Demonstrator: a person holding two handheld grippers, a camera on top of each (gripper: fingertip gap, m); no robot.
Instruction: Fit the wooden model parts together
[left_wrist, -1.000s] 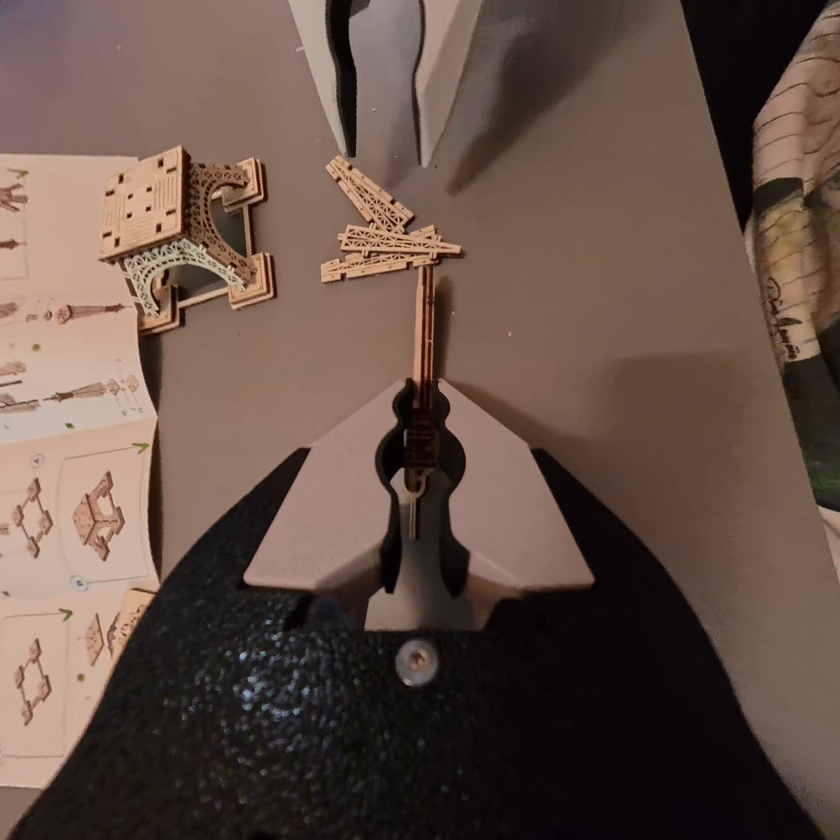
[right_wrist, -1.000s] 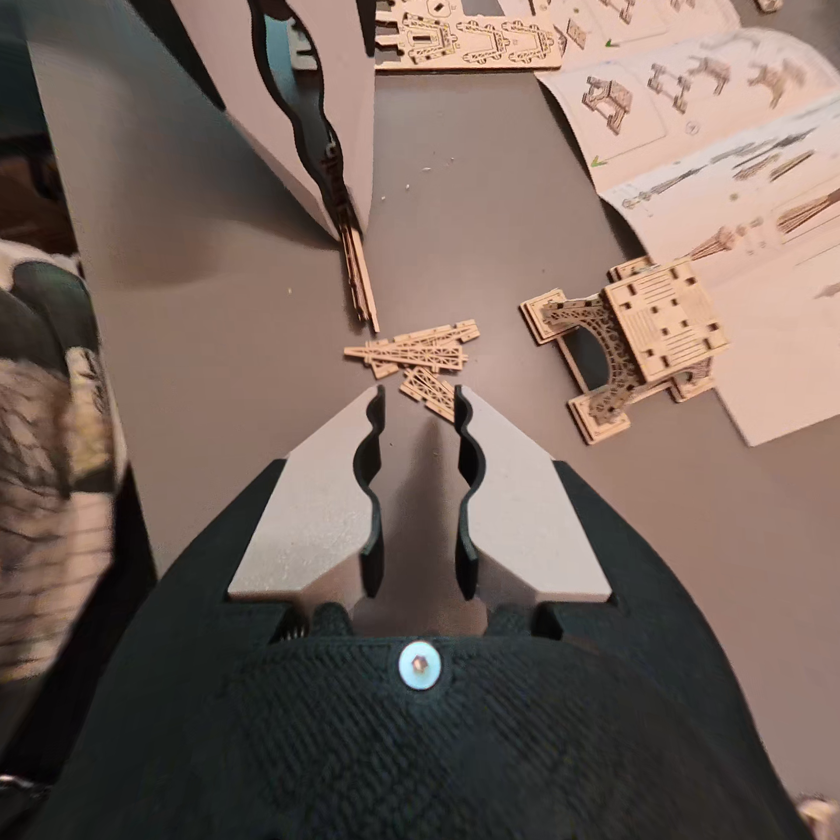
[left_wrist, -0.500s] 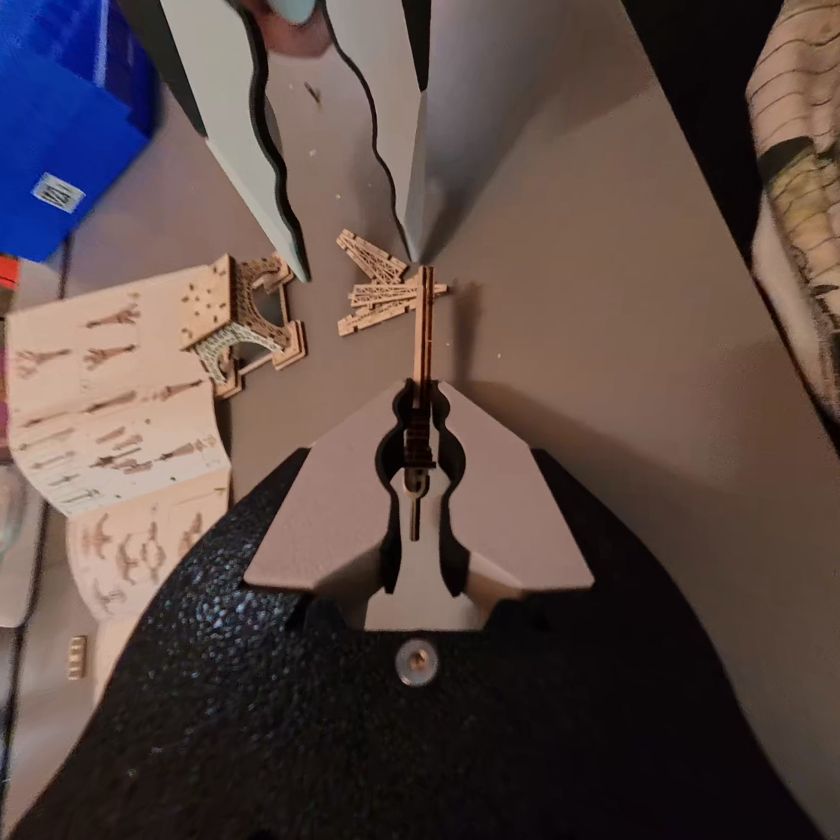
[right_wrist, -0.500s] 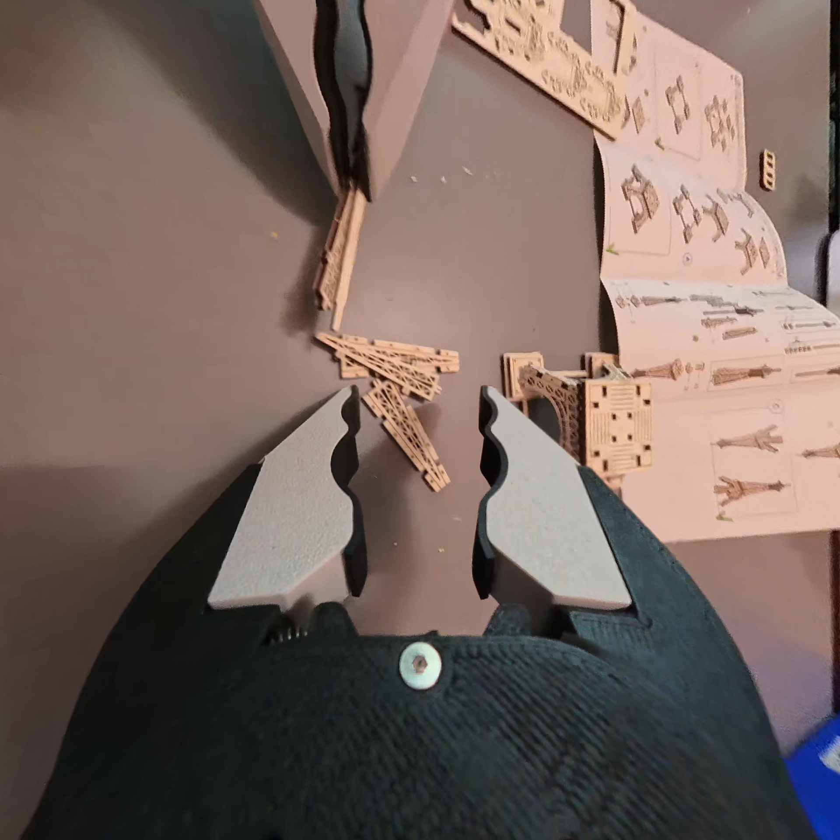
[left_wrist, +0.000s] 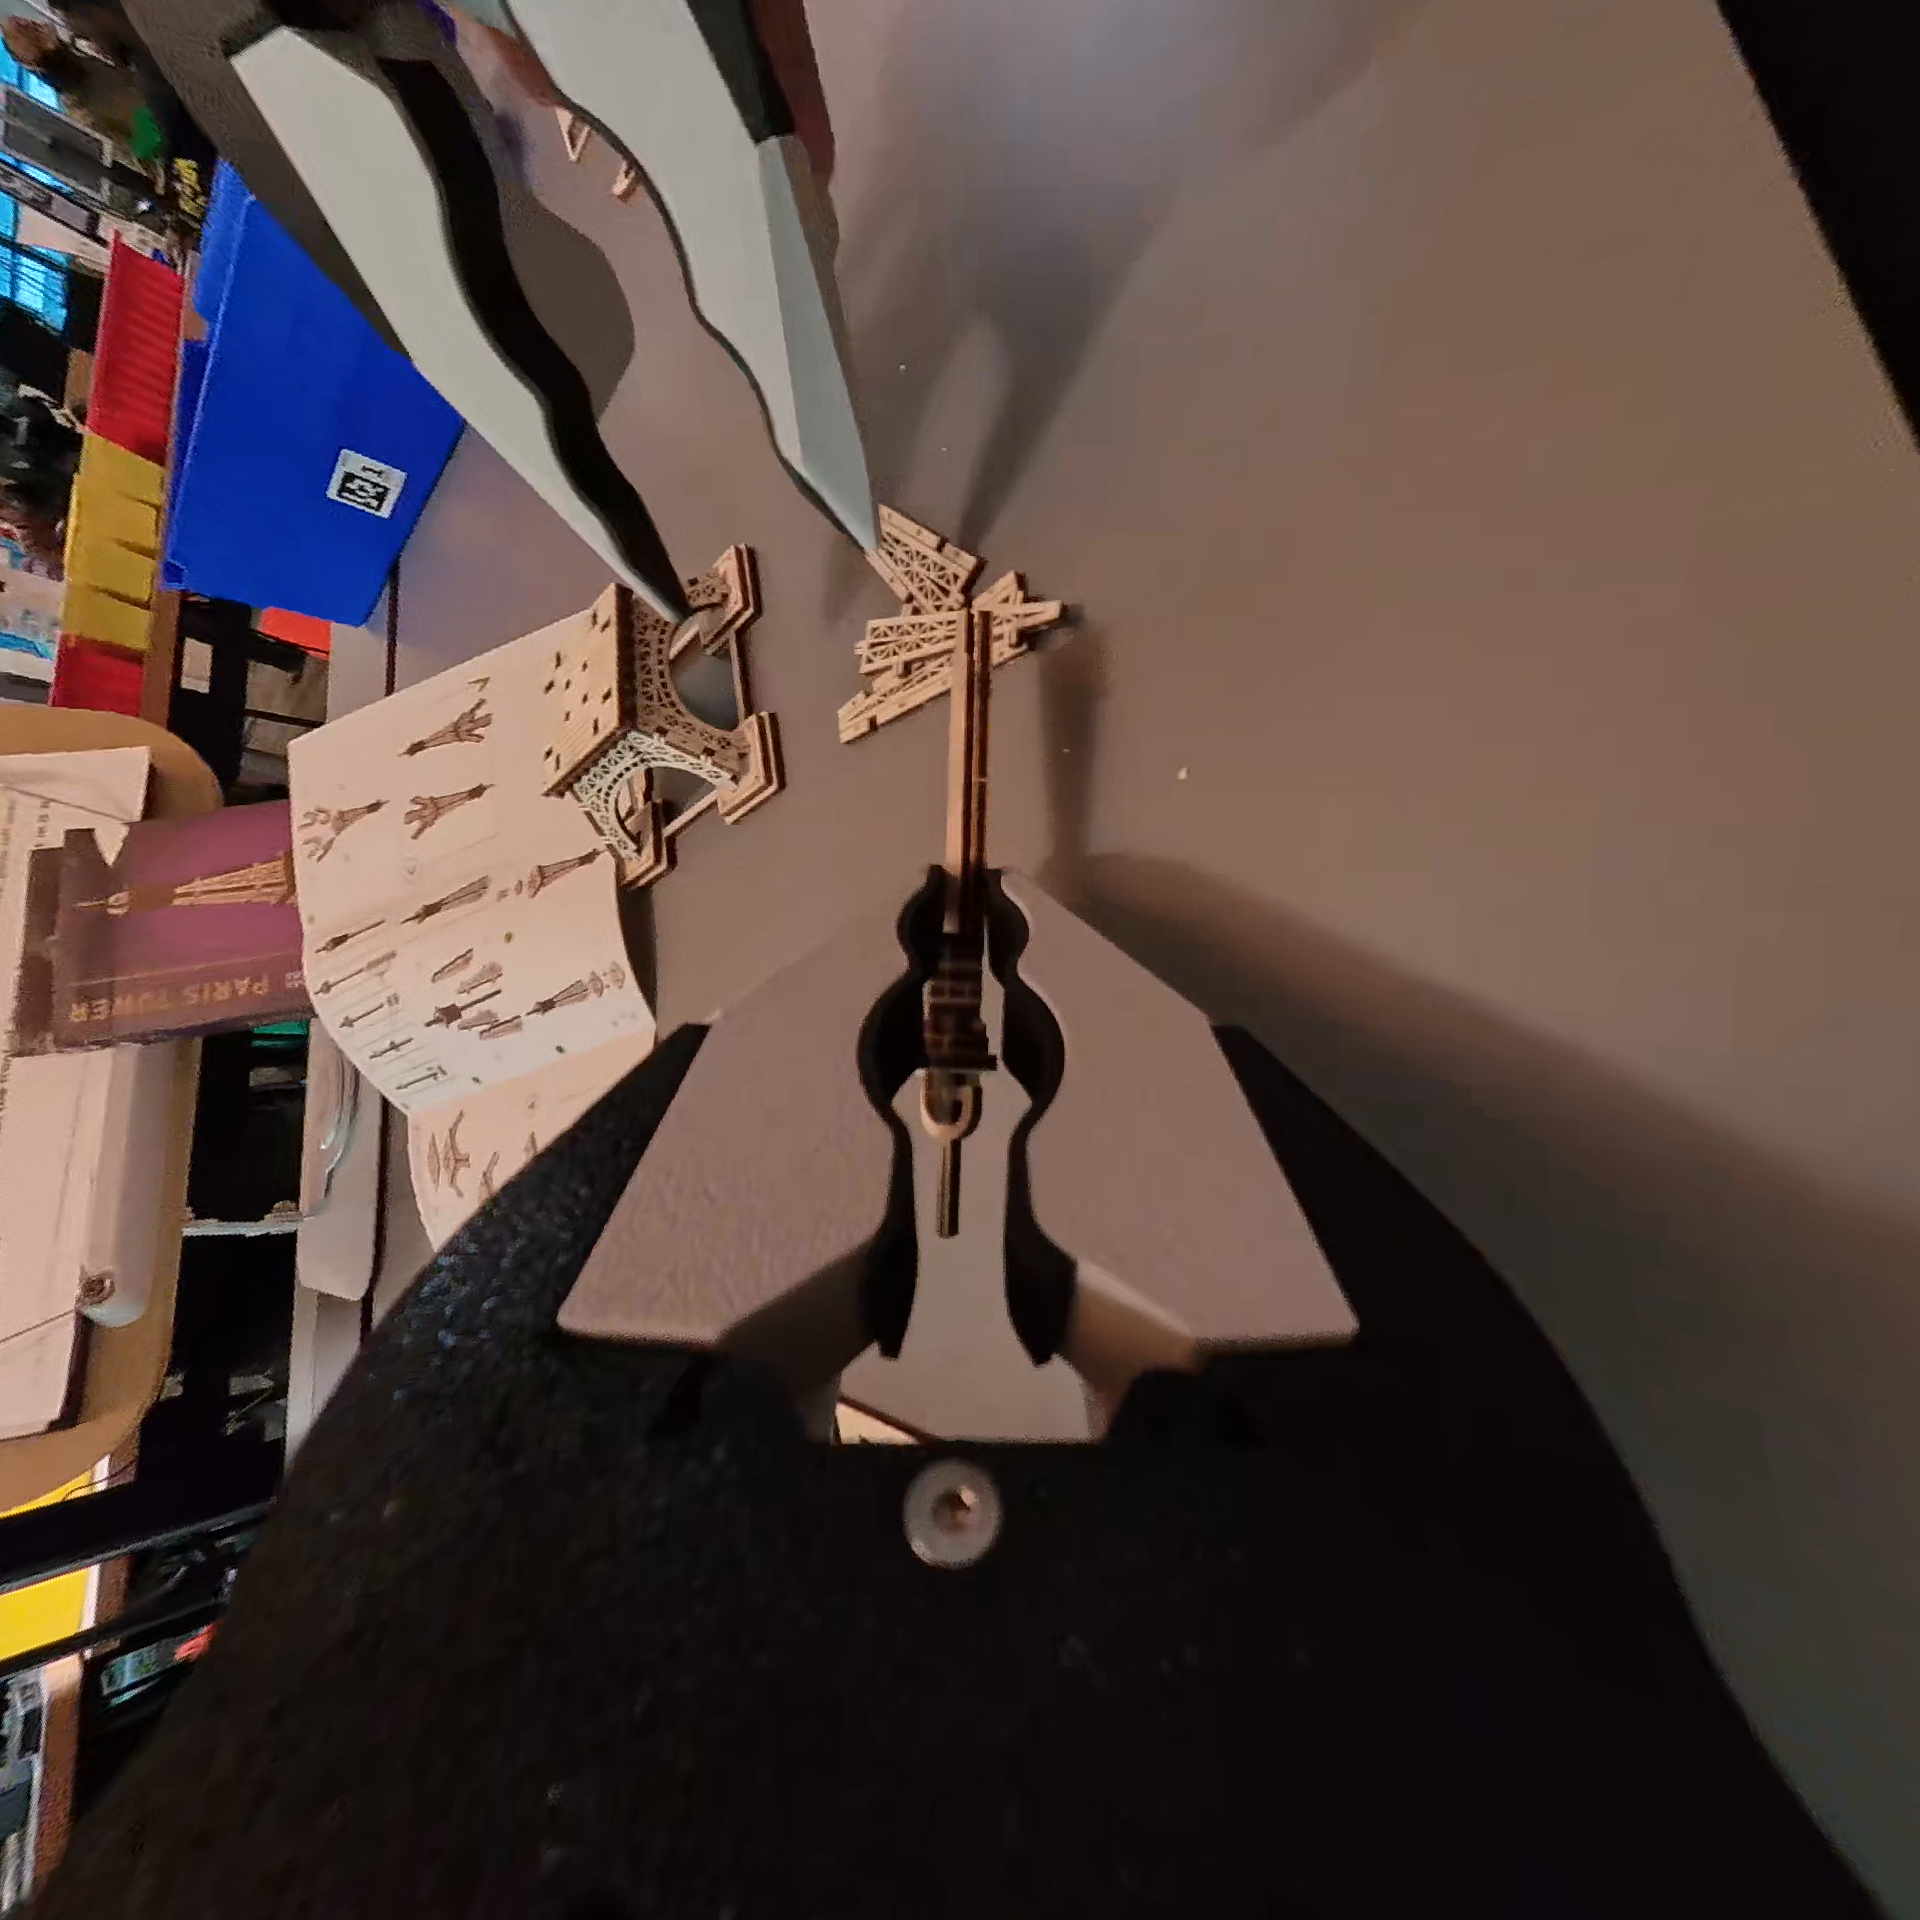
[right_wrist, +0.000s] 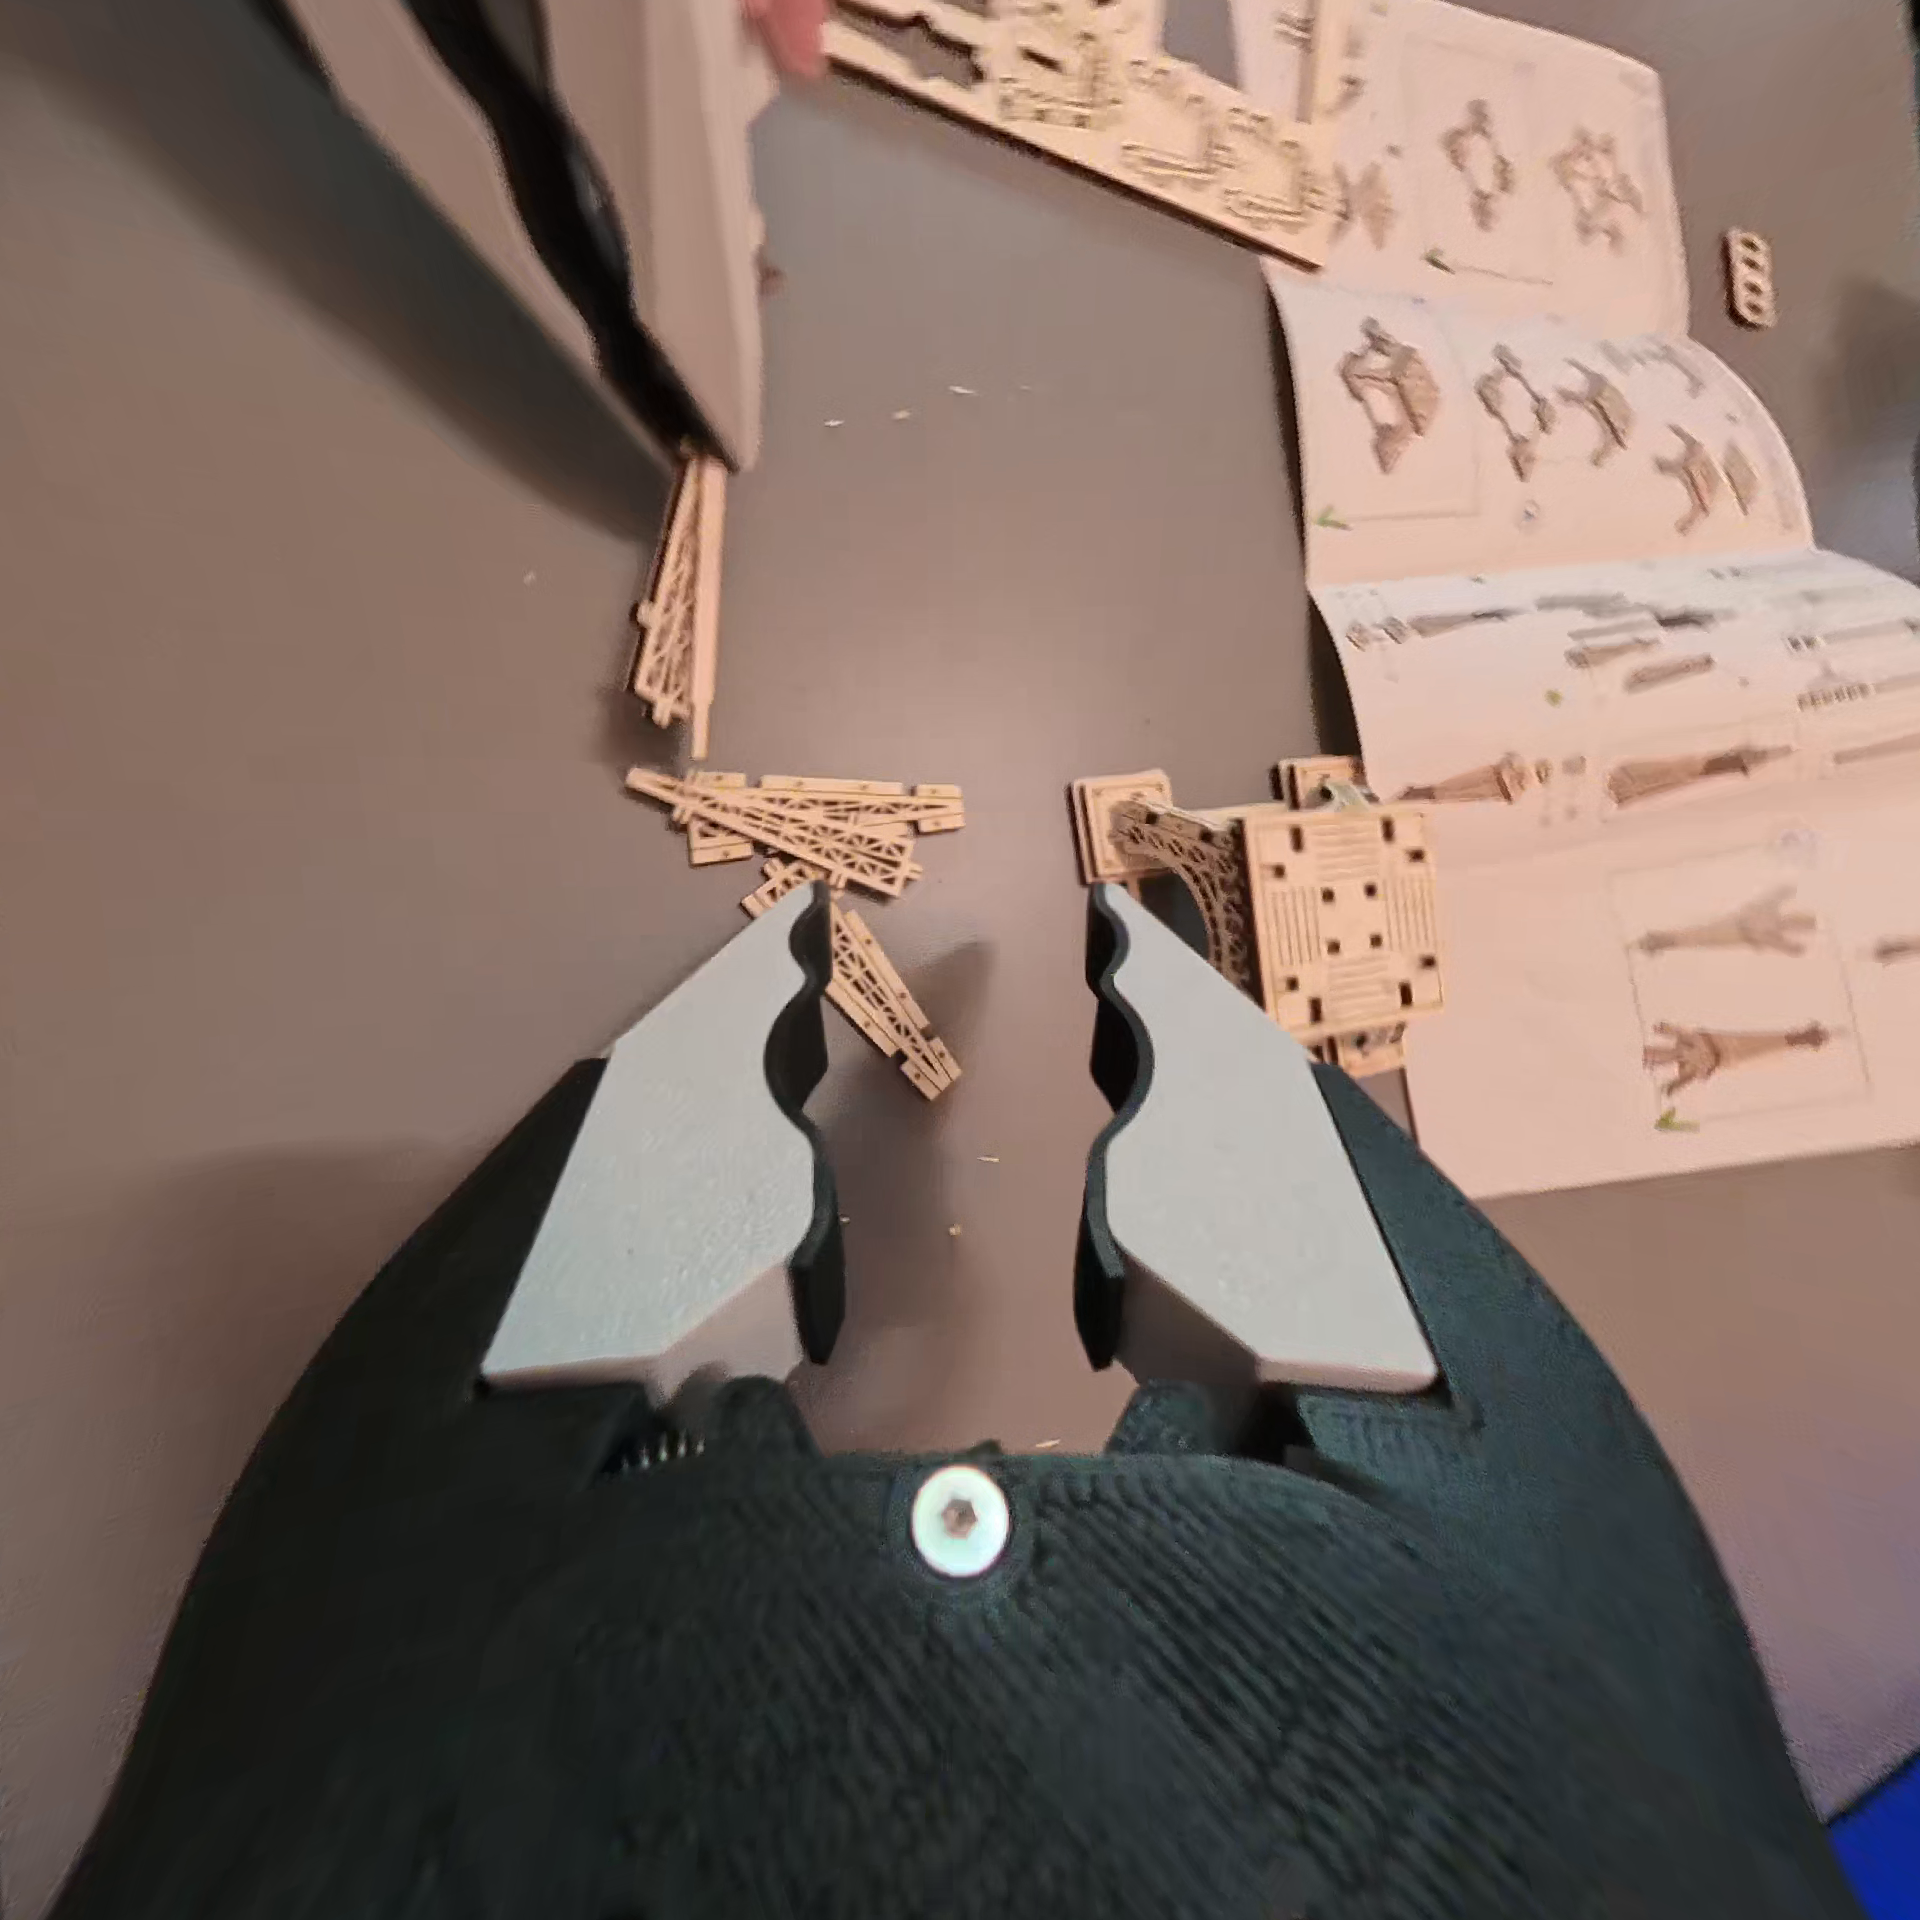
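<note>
My left gripper (left_wrist: 961, 883) is shut on a thin wooden lattice strip (left_wrist: 966, 748), held edge-on above the grey table. It also shows at the top of the right wrist view (right_wrist: 717, 312), with the strip (right_wrist: 681, 603) sticking out of it. My right gripper (right_wrist: 961, 899) is open and empty, low over the table. Its left fingertip (right_wrist: 816, 904) is at a pile of loose lattice pieces (right_wrist: 800, 821). Its right fingertip (right_wrist: 1101, 909) is at a foot of the assembled tower base (right_wrist: 1330, 925). The base (left_wrist: 665, 727) and the pile (left_wrist: 914, 644) also show in the left wrist view.
An open instruction sheet (right_wrist: 1610, 727) lies right of the tower base, partly under it. A punched wooden parts sheet (right_wrist: 1143, 156) and a small loose piece (right_wrist: 1751, 275) lie farther off. A kit box (left_wrist: 177, 935) and a blue bin (left_wrist: 301, 436) stand beyond the table edge (left_wrist: 343, 727). From either gripper's tips it is about 35 cm to the small loose piece (right_wrist: 1751, 275).
My right gripper has opened wider and shifted right, so its right finger now reaches the tower base. My left gripper has drawn back and up with the strip still held.
</note>
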